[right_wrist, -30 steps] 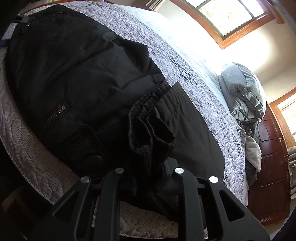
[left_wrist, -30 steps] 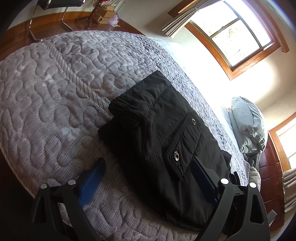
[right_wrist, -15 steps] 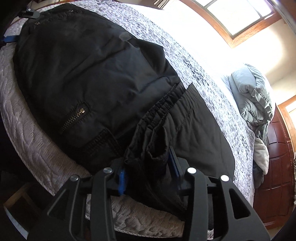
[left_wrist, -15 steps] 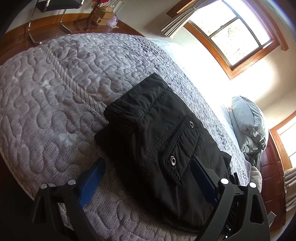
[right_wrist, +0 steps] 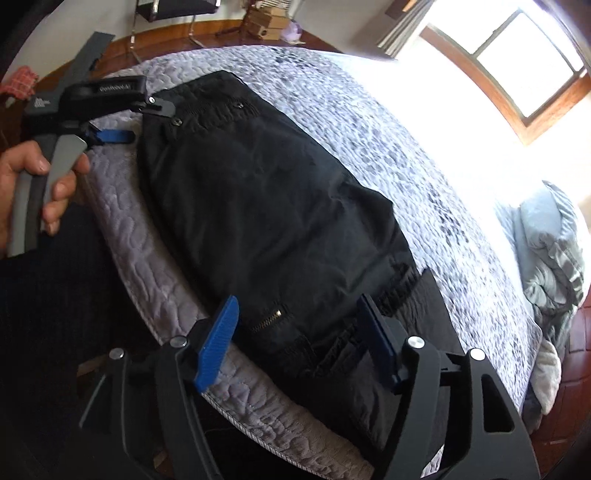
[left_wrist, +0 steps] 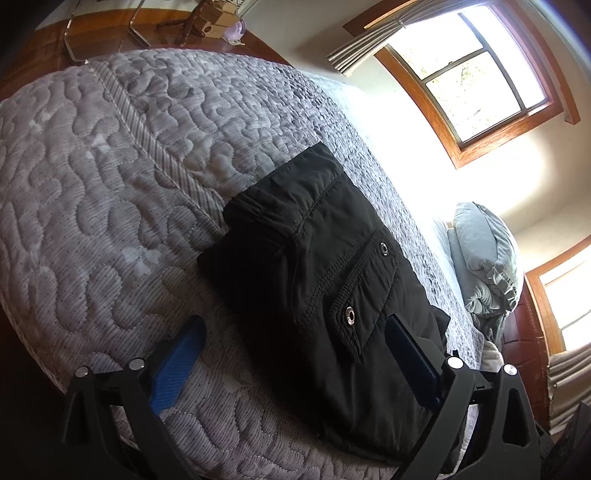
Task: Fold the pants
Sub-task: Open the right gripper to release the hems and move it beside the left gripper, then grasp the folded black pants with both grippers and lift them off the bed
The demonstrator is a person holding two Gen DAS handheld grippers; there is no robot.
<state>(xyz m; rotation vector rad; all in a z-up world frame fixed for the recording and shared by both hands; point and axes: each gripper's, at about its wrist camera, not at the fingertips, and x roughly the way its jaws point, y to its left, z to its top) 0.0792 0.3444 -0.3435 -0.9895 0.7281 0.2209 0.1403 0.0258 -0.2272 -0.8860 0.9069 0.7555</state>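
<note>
Black cargo pants (left_wrist: 325, 280) lie folded into a long flat bundle near the front edge of the grey quilted bed (left_wrist: 110, 166). In the right wrist view the pants (right_wrist: 266, 206) stretch from far left to near right. My left gripper (left_wrist: 295, 350) is open and empty, its blue pads either side of the bundle's near end; it also shows in the right wrist view (right_wrist: 122, 122), held by a hand. My right gripper (right_wrist: 299, 332) is open and empty, just above the pants' waistband end with the zip pocket.
A grey pillow and bunched bedding (right_wrist: 550, 243) lie at the far right of the bed. Wooden floor, chair legs and a cardboard box (right_wrist: 266, 22) stand beyond the bed's far side. Bright windows (left_wrist: 476, 70) are on the wall.
My right gripper let go of the bunched waistband, opened wide and pulled back and up. The pants now lie flat. My left gripper stayed open and drew back slightly.
</note>
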